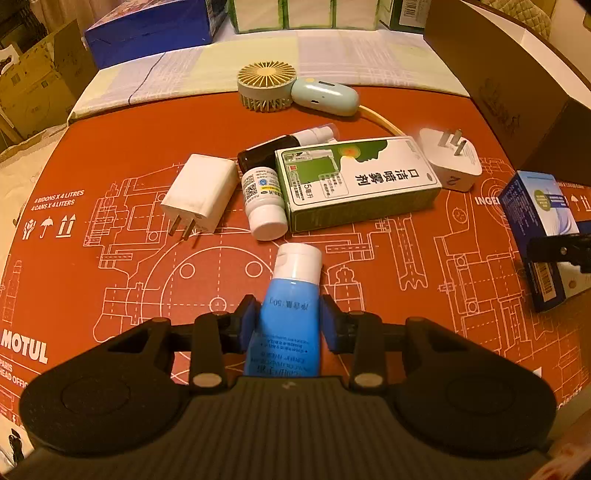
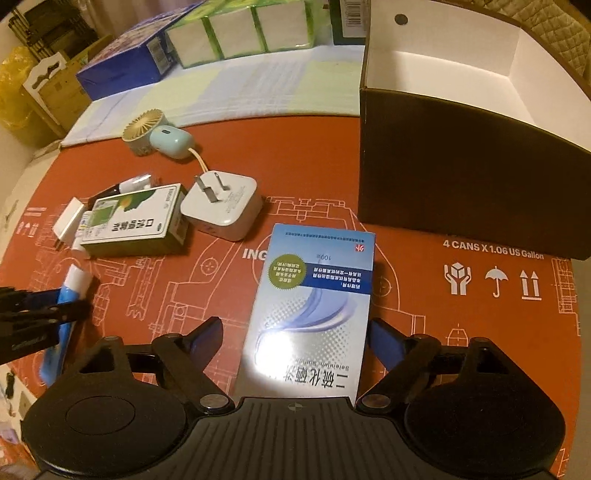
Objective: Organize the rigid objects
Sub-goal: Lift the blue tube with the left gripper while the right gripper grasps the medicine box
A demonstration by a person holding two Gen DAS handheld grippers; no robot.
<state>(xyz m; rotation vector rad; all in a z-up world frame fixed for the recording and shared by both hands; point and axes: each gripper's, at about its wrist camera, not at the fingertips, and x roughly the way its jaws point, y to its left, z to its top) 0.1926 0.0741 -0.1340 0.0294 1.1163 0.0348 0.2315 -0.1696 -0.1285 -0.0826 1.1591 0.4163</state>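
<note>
My left gripper (image 1: pixel 290 317) is shut on a blue tube with a white cap (image 1: pixel 291 295), held low over the red mat (image 1: pixel 110 140). It also shows in the right wrist view (image 2: pixel 70 295). My right gripper (image 2: pixel 295 338) is open around a blue-and-white medicine box (image 2: pixel 314 302) lying on the mat; the left pad stands clear of the box, the right pad is close to its edge. Further out lie a green spray box (image 1: pixel 354 181), a small white bottle (image 1: pixel 264 199), a dark spray bottle (image 1: pixel 280 144), a white charger (image 1: pixel 199 192) and a white plug adapter (image 1: pixel 450 158).
A dark open cardboard box with a white inside (image 2: pixel 461 155) stands at the right. A small fan (image 1: pixel 266 86) with a pale blue handle (image 1: pixel 325 98) lies at the back. A blue carton (image 1: pixel 147 29) and tissue packs (image 2: pixel 240 29) sit behind the mat.
</note>
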